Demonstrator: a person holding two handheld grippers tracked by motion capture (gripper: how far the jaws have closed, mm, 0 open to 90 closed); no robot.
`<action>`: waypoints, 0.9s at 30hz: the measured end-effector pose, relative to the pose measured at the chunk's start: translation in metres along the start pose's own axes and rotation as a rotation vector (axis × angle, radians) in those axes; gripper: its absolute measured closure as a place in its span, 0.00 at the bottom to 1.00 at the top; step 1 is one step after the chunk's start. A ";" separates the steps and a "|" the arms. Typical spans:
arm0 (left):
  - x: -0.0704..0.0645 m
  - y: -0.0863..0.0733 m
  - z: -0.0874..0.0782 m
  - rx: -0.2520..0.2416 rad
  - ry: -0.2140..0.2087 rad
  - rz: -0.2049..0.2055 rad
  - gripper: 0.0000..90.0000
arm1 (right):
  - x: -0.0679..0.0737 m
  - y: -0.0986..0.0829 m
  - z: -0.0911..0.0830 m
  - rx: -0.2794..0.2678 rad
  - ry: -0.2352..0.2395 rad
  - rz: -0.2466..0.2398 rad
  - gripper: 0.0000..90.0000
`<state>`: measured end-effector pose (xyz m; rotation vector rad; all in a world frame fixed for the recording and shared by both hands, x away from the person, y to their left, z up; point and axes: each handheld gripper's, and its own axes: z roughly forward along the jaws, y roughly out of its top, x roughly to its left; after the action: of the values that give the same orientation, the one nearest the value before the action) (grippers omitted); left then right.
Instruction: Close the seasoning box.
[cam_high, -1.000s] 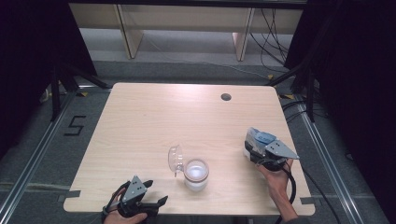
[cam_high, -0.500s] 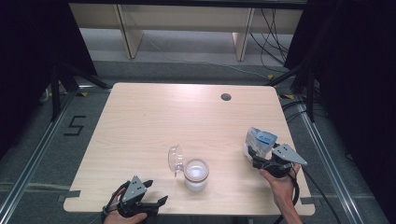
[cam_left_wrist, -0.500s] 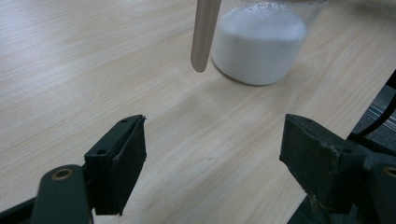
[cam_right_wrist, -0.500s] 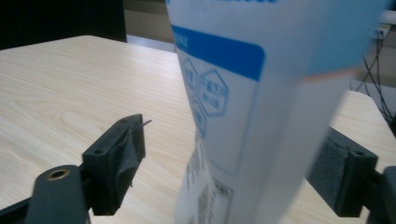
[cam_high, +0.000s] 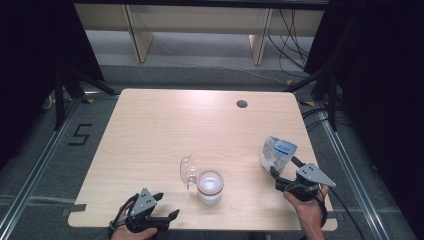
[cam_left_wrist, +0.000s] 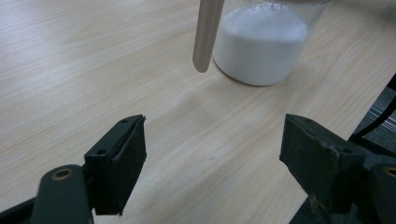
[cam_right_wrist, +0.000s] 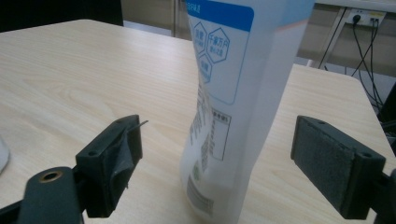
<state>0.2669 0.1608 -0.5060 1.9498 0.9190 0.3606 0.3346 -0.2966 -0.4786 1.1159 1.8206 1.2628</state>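
1. The left hand-held gripper (cam_high: 165, 216) sits at the near left edge of the counter (cam_high: 150, 130), held in a hand, its jaws spread with bare wood between them.
2. In the left gripper view, that hand-held gripper (cam_left_wrist: 212, 158) faces a glass jar (cam_left_wrist: 261, 42) holding white powder, with a pale wooden stick (cam_left_wrist: 206, 32) hanging in front of the jar.
3. Near the middle of the front edge stands the jar (cam_high: 210, 186), with its clear lid (cam_high: 188, 171) tilted against its left side.
4. Well to the right stands a white pouch with blue print (cam_high: 277, 154), upright near the right edge.
5. The right hand-held gripper (cam_high: 282, 172) is just behind the pouch; its jaws are spread wide on either side of the pouch (cam_right_wrist: 238, 107), neither pad touching it in the right gripper view (cam_right_wrist: 217, 163).
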 end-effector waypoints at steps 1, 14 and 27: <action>0.000 0.000 0.000 -0.004 0.002 0.004 0.25 | 0.000 0.000 -0.002 0.001 -0.006 -0.003 0.20; 0.002 0.000 0.000 -0.001 0.011 -0.009 0.25 | 0.010 -0.003 -0.016 0.019 0.013 -0.021 0.19; 0.005 0.001 0.000 -0.015 0.010 -0.028 0.25 | 0.020 -0.005 -0.030 0.039 0.044 -0.033 0.20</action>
<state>0.2706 0.1638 -0.5054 1.9210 0.9467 0.3606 0.2985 -0.2909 -0.4748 1.0825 1.8961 1.2466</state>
